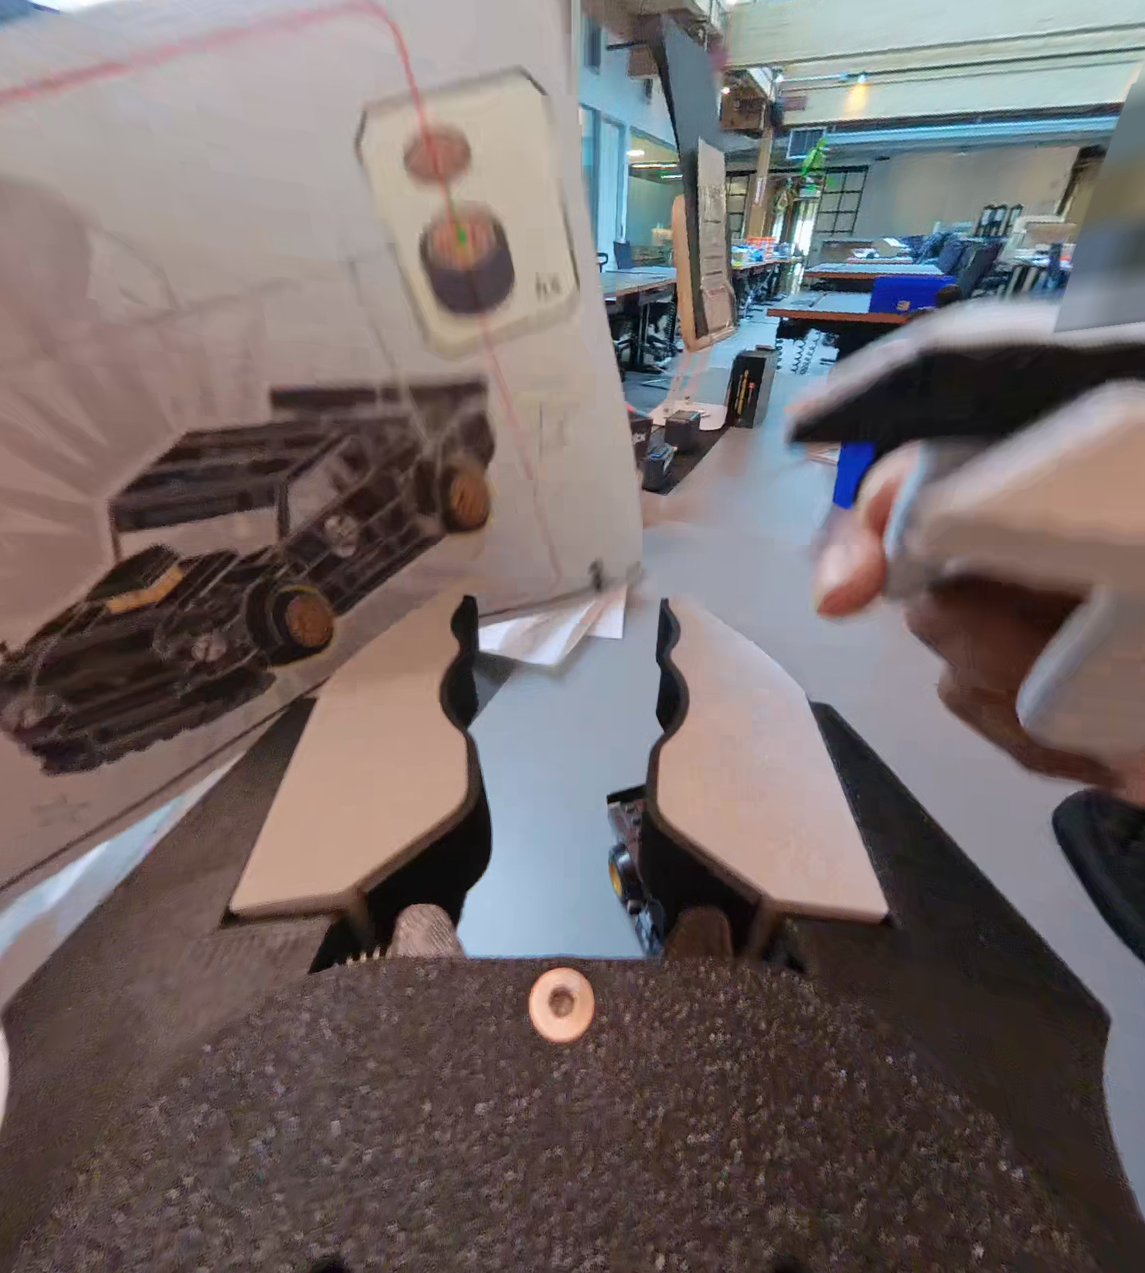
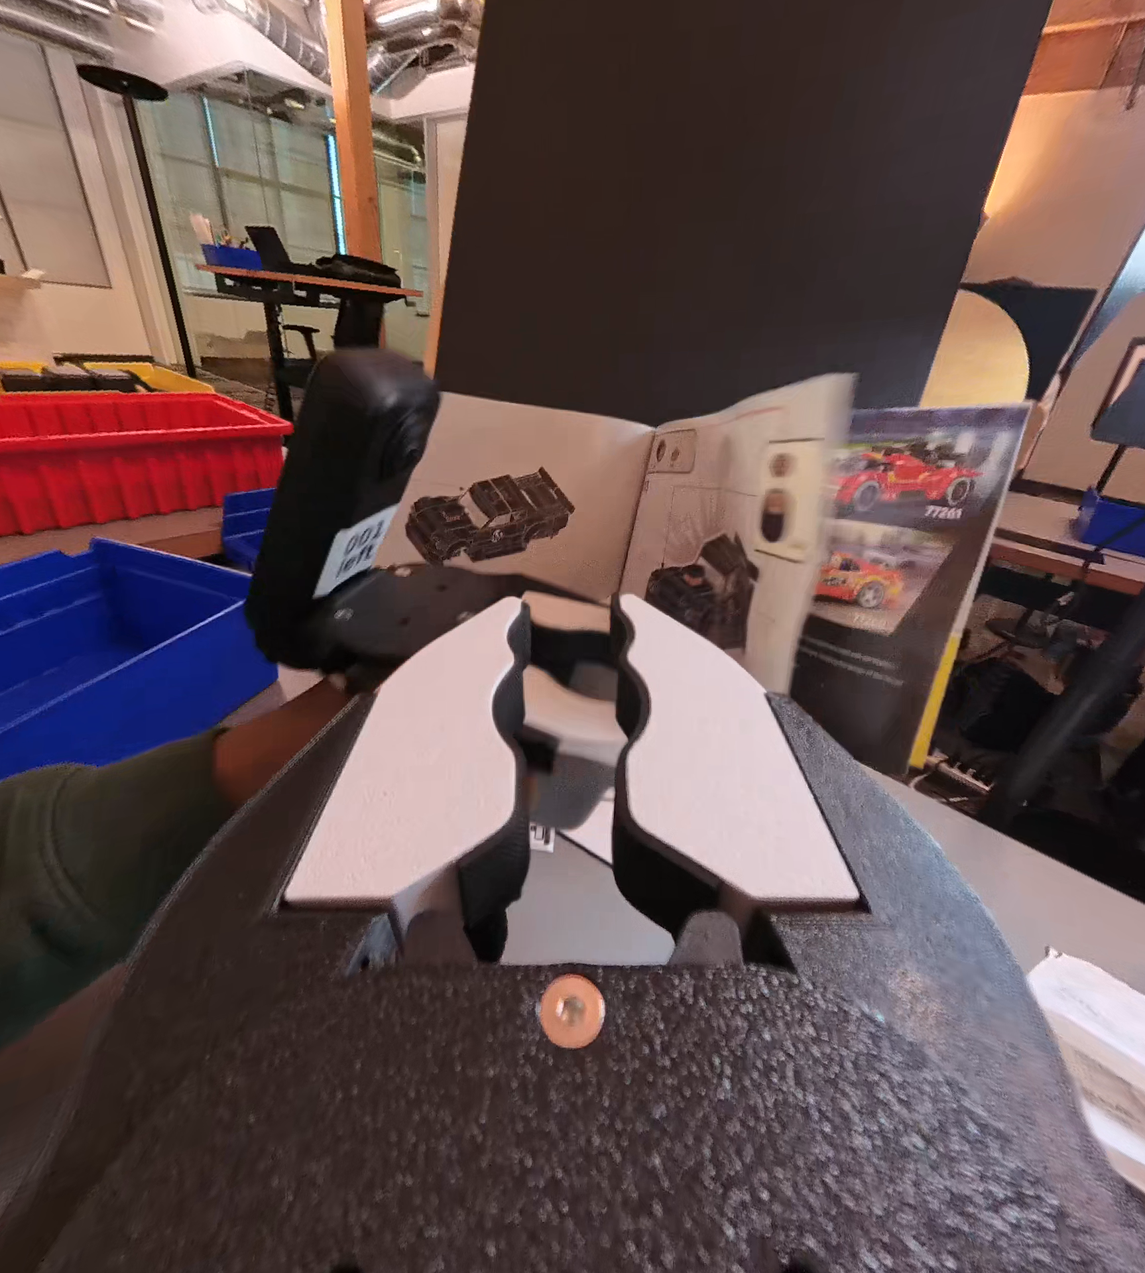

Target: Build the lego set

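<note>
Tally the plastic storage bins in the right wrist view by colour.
Red bins: 1
Yellow bins: 1, only partly seen behind the red one
Blue bins: 4: a large near one, a small one behind it, one on the far desk, one at far right
Total: 6

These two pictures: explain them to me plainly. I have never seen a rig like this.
There is no robot here. A person holds a hand-held black two-finger gripper with pale finger plates in each hand, and each carries a camera looking along its fingers. The left gripper is open and empty, facing the open white instruction booklet that pictures a black car. The right gripper is also open and empty; its view shows the same booklet, standing on the grey table, and blue and red plastic bins.
</note>
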Motion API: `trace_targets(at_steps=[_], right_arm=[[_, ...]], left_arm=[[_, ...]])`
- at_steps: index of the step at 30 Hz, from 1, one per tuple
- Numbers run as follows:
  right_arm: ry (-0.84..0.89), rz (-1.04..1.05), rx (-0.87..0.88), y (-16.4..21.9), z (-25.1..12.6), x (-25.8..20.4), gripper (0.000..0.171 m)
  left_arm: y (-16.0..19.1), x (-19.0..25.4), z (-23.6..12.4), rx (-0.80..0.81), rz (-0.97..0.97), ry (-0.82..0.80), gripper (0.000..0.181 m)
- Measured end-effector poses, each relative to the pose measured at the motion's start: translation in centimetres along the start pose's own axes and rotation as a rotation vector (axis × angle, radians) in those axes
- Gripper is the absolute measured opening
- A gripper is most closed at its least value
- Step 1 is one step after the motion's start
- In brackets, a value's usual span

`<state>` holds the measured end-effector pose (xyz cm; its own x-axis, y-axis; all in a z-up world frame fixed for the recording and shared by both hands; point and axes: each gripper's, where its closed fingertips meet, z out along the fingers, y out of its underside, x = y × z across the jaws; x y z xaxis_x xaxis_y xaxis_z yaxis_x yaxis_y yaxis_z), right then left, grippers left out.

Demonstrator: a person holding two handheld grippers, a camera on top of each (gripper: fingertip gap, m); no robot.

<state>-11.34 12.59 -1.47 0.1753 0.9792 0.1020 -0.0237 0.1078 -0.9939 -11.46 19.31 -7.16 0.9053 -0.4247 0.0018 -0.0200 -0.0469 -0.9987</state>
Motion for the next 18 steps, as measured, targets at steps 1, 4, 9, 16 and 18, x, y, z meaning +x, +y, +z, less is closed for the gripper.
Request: trace_targets(at_steps=[1, 4, 9, 16, 18], right_arm=[[-0.010, 0.002, -0.014, 0.0, 0.7, 0.1, 0.022], [0.041, -0.069, -0.114, 1.4, 4.2, 1.6, 0.021], [0.192, -0.134, -0.243, 5.7, 10.2, 8.6, 0.020], [0.188, -0.015, -0.291, 9.3, 14.3, 14.1, 0.021], [0.186, -0.018, -0.264, 9.2, 14.4, 14.4, 0.017]], left_arm=[[0.4, -0.3, -0.6, 0.004, 0.005, -0.012, 0.052], [1.3, -1.3, -2.5, -0.010, -0.009, -0.050, 0.052], [1.4, -5.4, -7.4, -0.036, 0.049, -0.342, 0.042], [1.7, -9.9, -12.3, 0.049, -0.027, -0.564, 0.041], [1.6, -10.3, -12.7, 0.052, -0.021, -0.582, 0.040]])
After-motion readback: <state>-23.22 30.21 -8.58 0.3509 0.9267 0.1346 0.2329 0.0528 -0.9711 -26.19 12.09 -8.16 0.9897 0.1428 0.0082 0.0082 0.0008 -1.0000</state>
